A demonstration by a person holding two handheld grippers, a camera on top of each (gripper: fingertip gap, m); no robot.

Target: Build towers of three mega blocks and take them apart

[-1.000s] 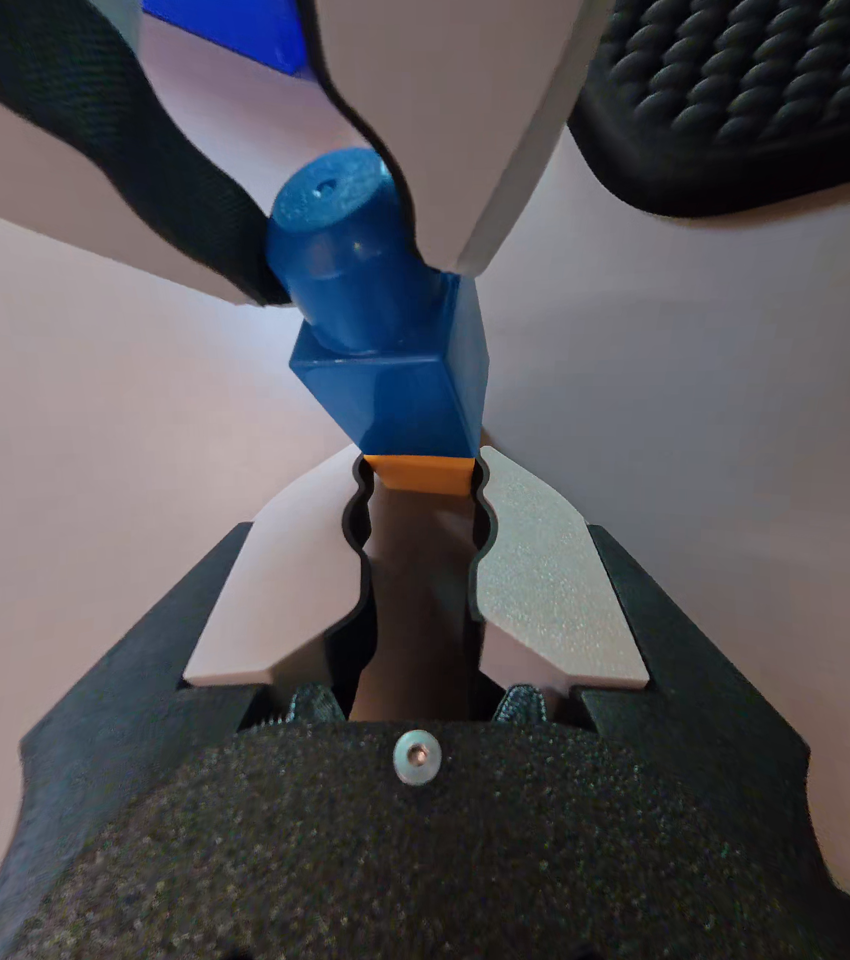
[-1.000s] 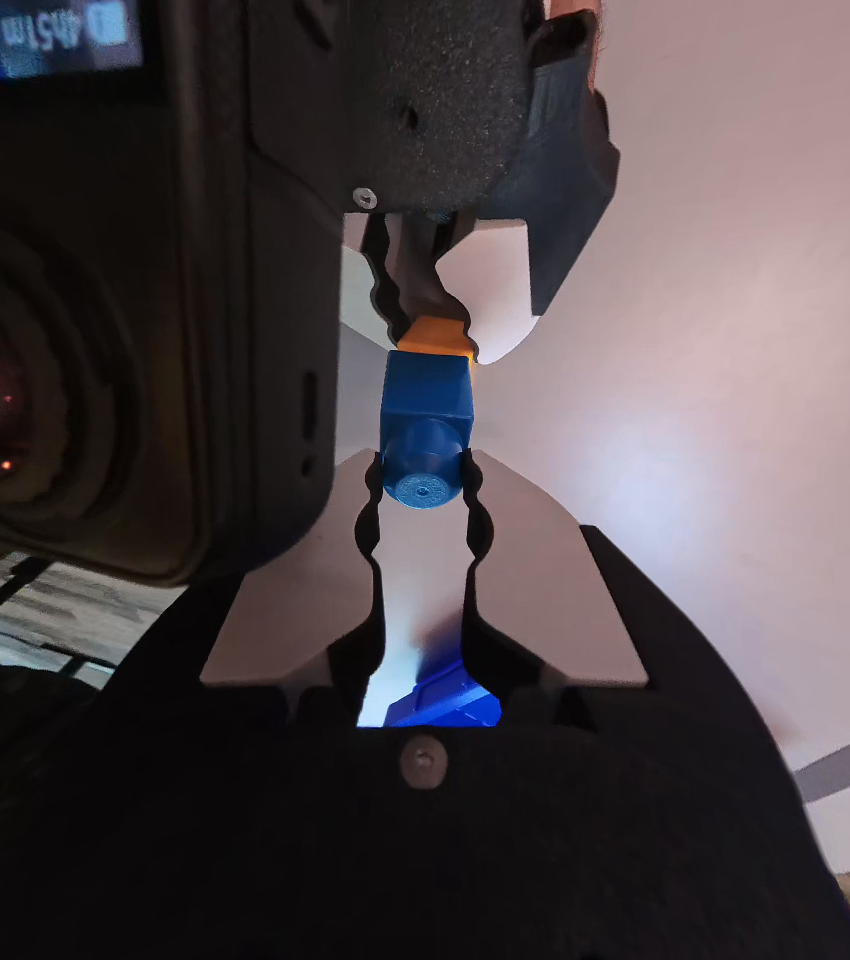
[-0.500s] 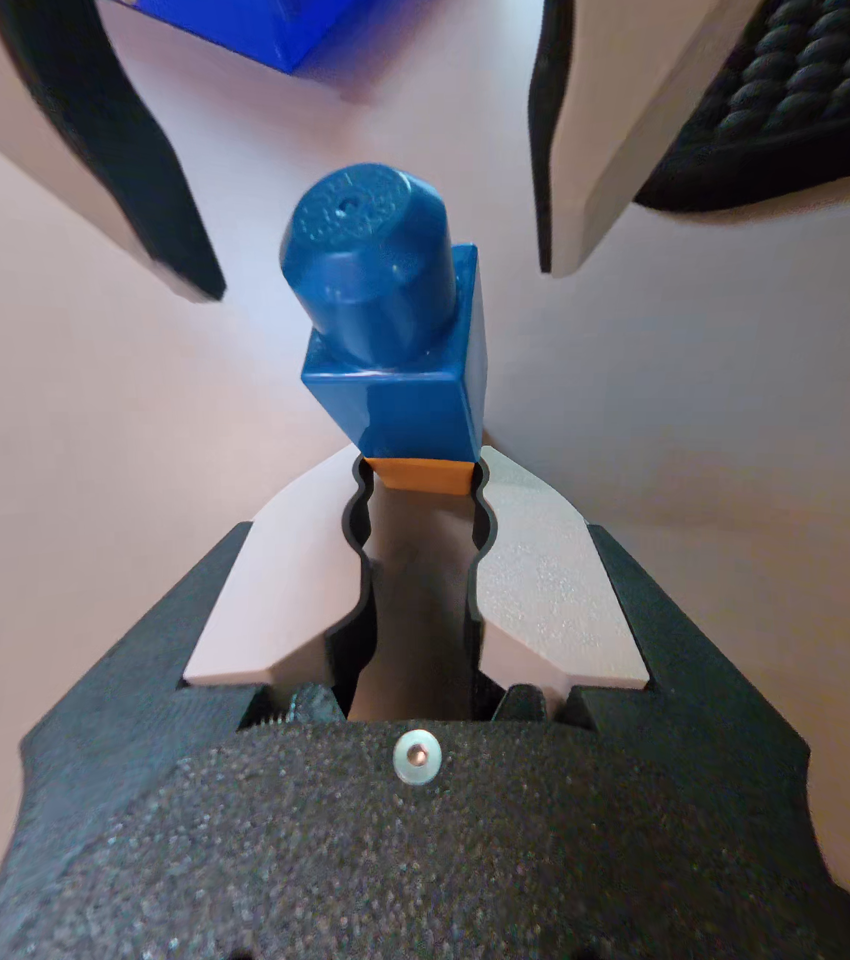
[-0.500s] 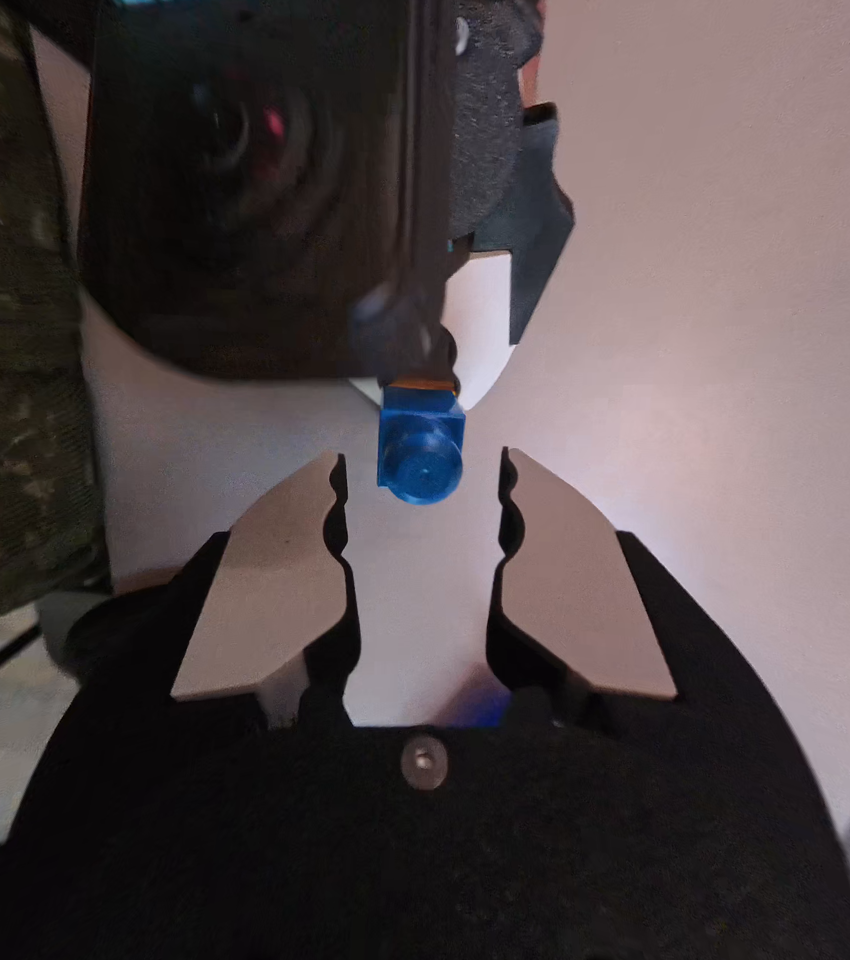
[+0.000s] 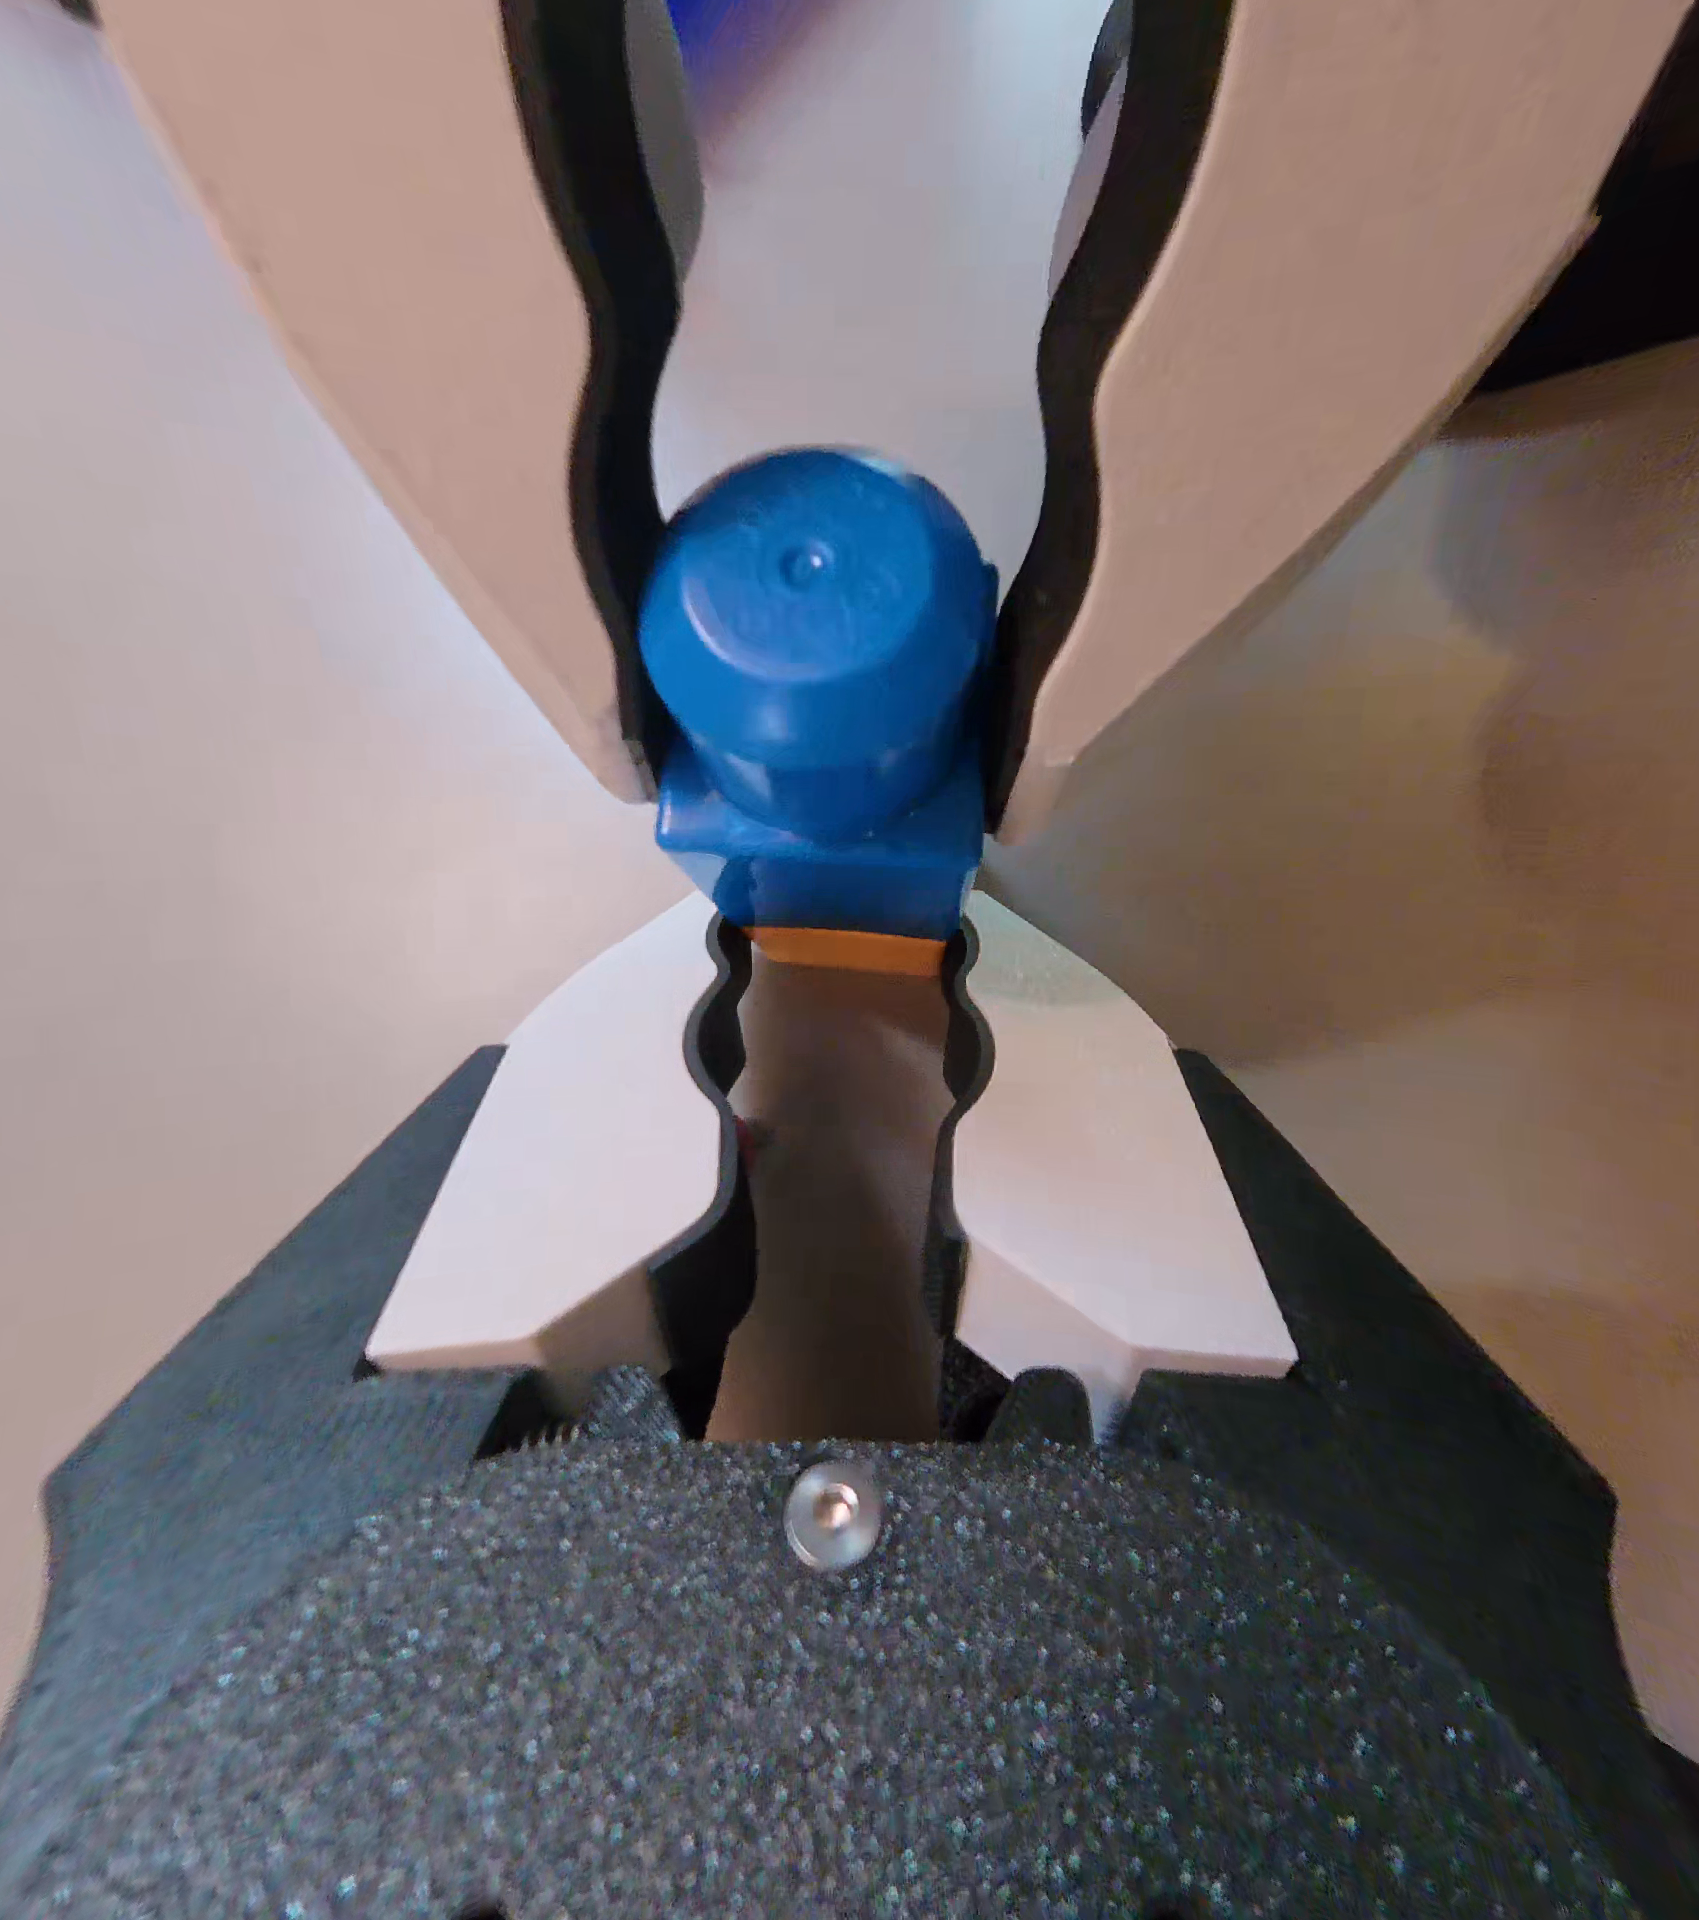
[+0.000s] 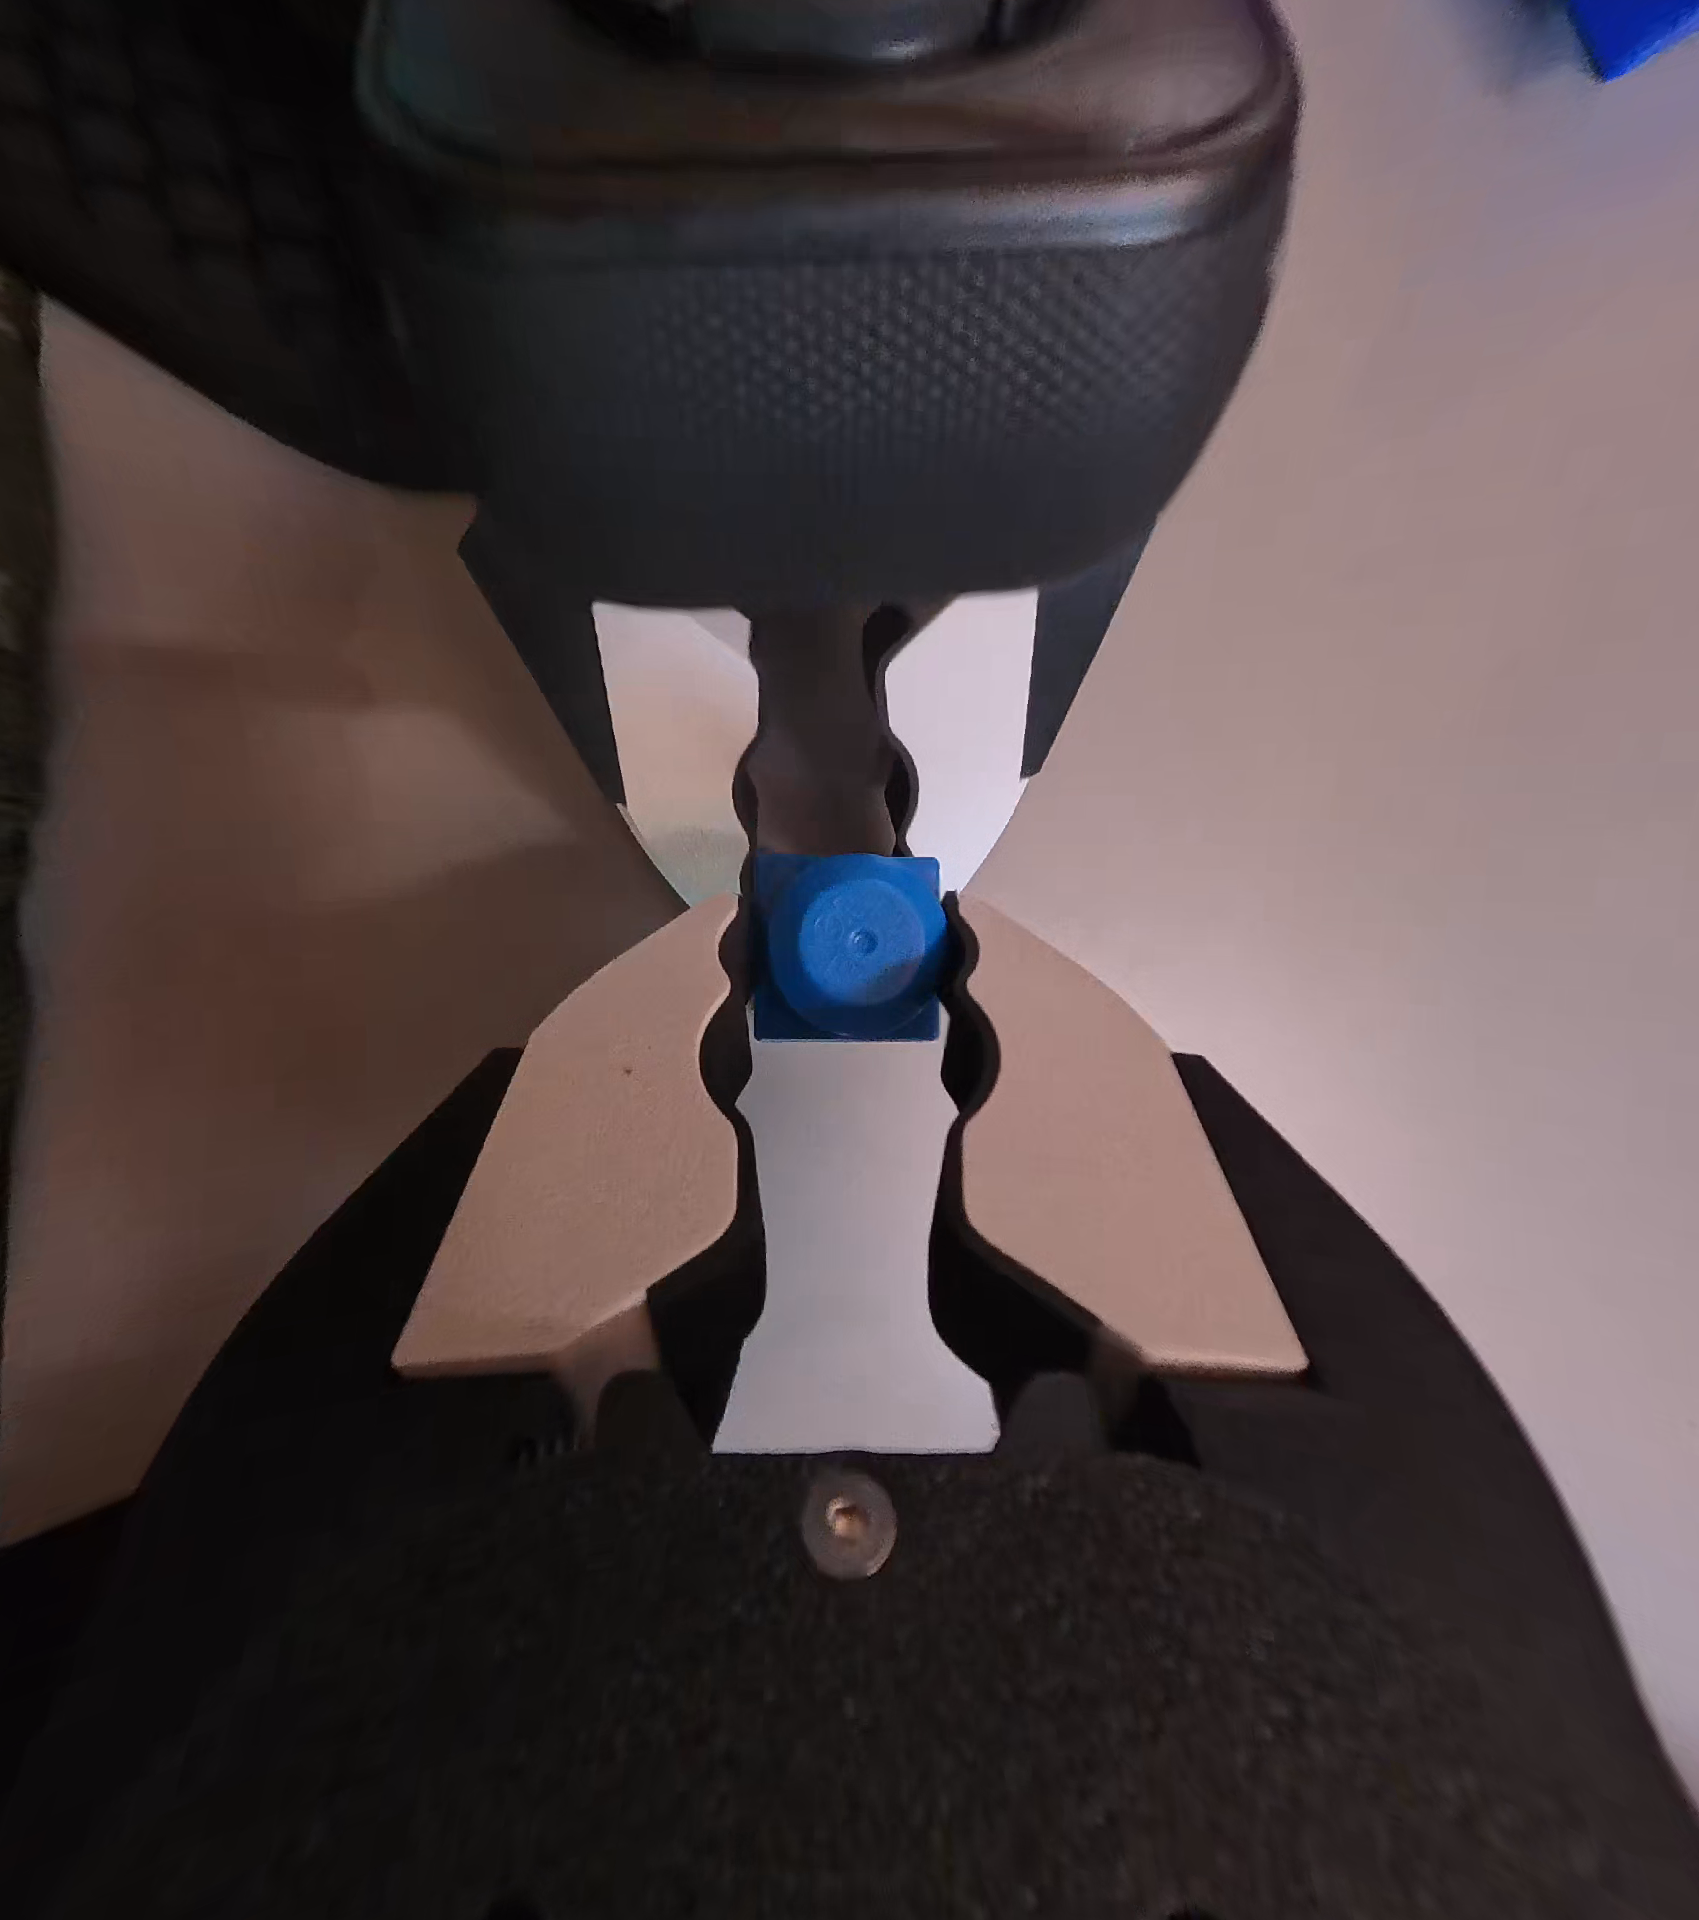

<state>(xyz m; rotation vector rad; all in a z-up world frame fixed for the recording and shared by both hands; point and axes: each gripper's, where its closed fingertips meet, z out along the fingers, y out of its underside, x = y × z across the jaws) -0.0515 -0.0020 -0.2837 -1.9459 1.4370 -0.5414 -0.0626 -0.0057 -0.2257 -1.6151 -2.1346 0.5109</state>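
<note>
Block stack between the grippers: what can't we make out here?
- Orange block: left wrist view shows only a sliver, behind the blue block; right wrist view hides it entirely.
- Any third block: none visible; cannot tell.
- Blue object: cut off by the top edge, blurred.

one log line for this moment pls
left gripper: shut on orange block | right gripper: shut on blue block | blocks joined, off table
</note>
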